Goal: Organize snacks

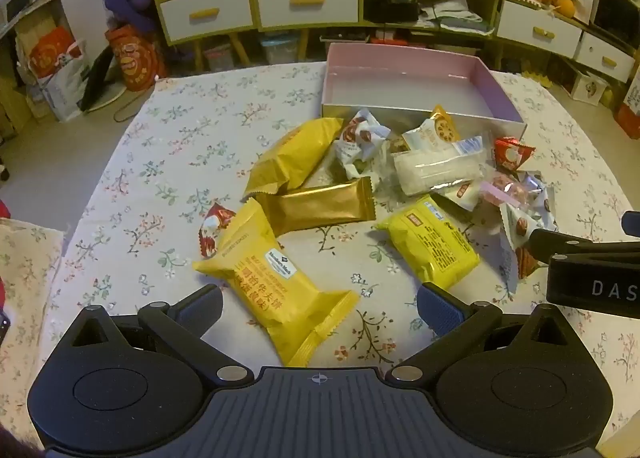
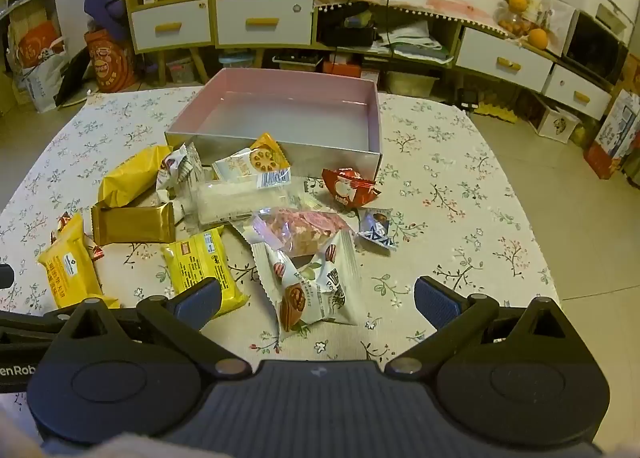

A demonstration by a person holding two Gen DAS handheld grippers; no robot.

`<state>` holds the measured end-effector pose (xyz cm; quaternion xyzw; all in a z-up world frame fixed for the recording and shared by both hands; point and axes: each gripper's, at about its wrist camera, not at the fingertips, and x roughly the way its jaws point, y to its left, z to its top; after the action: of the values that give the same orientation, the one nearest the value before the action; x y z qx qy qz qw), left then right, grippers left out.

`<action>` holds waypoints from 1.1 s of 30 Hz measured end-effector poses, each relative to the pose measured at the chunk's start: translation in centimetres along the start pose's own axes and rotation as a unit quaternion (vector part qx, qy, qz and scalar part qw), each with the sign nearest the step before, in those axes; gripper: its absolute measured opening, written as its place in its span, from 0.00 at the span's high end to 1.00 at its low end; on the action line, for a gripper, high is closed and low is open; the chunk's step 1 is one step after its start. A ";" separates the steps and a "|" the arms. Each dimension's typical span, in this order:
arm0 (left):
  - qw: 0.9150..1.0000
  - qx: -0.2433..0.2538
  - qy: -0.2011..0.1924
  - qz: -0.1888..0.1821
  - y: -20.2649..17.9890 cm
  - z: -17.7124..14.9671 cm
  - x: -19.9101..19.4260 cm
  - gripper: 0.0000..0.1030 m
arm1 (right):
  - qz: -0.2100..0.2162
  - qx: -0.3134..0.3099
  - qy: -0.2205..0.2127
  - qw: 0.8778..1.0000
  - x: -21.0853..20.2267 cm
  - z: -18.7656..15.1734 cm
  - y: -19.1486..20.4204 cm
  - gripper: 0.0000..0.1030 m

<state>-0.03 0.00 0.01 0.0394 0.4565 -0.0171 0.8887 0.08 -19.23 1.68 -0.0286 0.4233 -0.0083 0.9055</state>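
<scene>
Several snack packets lie heaped on a floral tablecloth in front of an empty pink-lined box (image 1: pixel 404 75) (image 2: pixel 288 113). My left gripper (image 1: pixel 320 304) is open above a yellow wafer packet (image 1: pixel 272 278), which lies between its fingers untouched. A gold bar (image 1: pixel 320 203), another yellow packet (image 1: pixel 432 244) and a clear white packet (image 1: pixel 436 171) lie beyond. My right gripper (image 2: pixel 318 300) is open over a white packet printed with nuts (image 2: pixel 316 290). Past it lie a pink packet (image 2: pixel 304 230), a red candy (image 2: pixel 350 187) and a small blue-white candy (image 2: pixel 376 227).
The right gripper's body (image 1: pixel 592 270) reaches in at the right edge of the left wrist view. Cabinets with white drawers (image 2: pixel 264 23) stand behind the table. Bags (image 1: pixel 132 57) sit on the floor at the left. Bare tablecloth (image 2: pixel 460 197) spreads to the right of the pile.
</scene>
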 end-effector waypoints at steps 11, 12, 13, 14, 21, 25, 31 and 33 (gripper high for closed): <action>1.000 0.001 0.002 0.000 0.5 0.5 -1.1 0.00 | -0.003 -0.002 0.001 1.000 0.1 -0.2 0.3 0.00; 1.000 0.001 0.002 0.000 0.6 0.6 -1.2 0.00 | -0.003 -0.002 0.001 1.000 0.1 -0.2 0.3 0.00; 1.000 0.001 0.003 -0.001 0.7 0.7 -1.3 0.00 | -0.003 -0.003 0.001 1.000 0.1 -0.2 0.4 0.00; 1.000 0.001 0.004 -0.001 0.8 0.8 -1.4 0.00 | -0.002 -0.002 0.001 1.000 0.1 -0.1 0.2 0.00; 1.000 0.002 -0.001 0.003 0.2 -0.1 -0.5 0.00 | -0.002 -0.003 0.003 1.000 0.1 -0.2 0.1 0.00; 1.000 0.003 -0.001 0.005 0.1 -0.2 -0.3 0.00 | -0.002 -0.003 0.003 1.000 0.1 -0.2 0.2 0.00; 1.000 0.004 0.000 0.008 0.0 -0.2 -0.1 0.00 | -0.002 -0.003 0.003 1.000 0.1 -0.2 0.2 0.00; 1.000 0.004 0.000 0.009 0.0 -0.2 -0.1 0.00 | -0.002 -0.003 0.003 1.000 0.1 -0.2 0.2 0.00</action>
<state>-0.24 0.06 -0.06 0.0470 0.4559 -0.0111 0.8887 0.00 -19.08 1.48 -0.0322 0.4259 -0.0089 0.9042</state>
